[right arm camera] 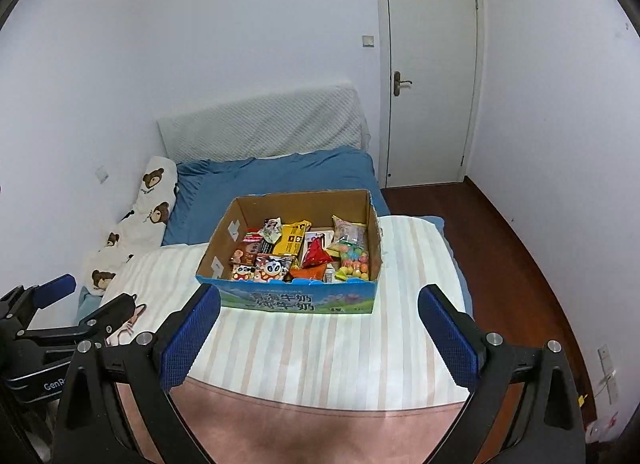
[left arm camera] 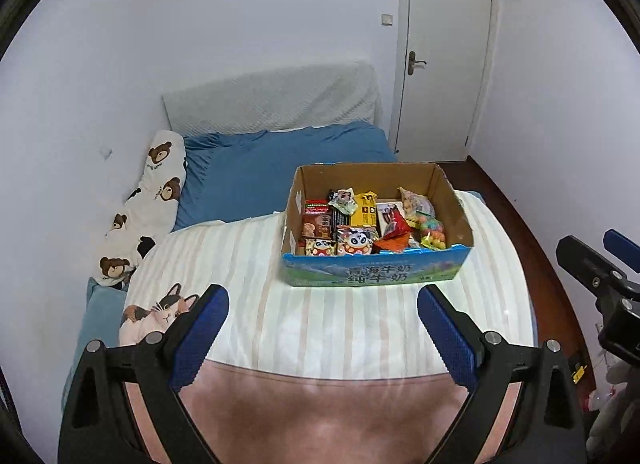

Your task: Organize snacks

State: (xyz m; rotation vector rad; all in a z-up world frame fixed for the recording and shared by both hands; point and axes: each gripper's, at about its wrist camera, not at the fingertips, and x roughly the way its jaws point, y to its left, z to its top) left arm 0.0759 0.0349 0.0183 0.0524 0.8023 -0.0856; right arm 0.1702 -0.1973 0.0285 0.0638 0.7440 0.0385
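White bolster [left arm camera: 148, 208] printed with brown bears lies along the wall at the far left of the bed; beside it a blue sheet [left arm camera: 256, 172] covers the mattress up to a grey padded headboard [left arm camera: 272, 104]; nearer the camera a striped cream blanket [left arm camera: 340, 324] with a cat picture [left arm camera: 156, 314] at its left edge is spread over the bed, with a pink band along its near side. On that blanket, right of centre in the left wrist view, stands an open cardboard box [left arm camera: 372, 272] with a blue printed front; it is filled with snack packets [left arm camera: 352, 224], among them two panda-printed bags [left arm camera: 356, 242] at the front, a yellow packet [left arm camera: 365, 208] behind and a clear bag of coloured sweets [left arm camera: 432, 232] at the right end. The left gripper [left arm camera: 322, 300] hangs above the blanket short of the box, its blue pads [left arm camera: 200, 336] spread wide with nothing between them; the right gripper [right arm camera: 319, 300] hangs likewise, jaws wide apart and empty, the box just beyond its tips. Farther right a white door [left arm camera: 444, 52] stands closed, and dark wooden floor [right arm camera: 516, 264] runs beside the bed.
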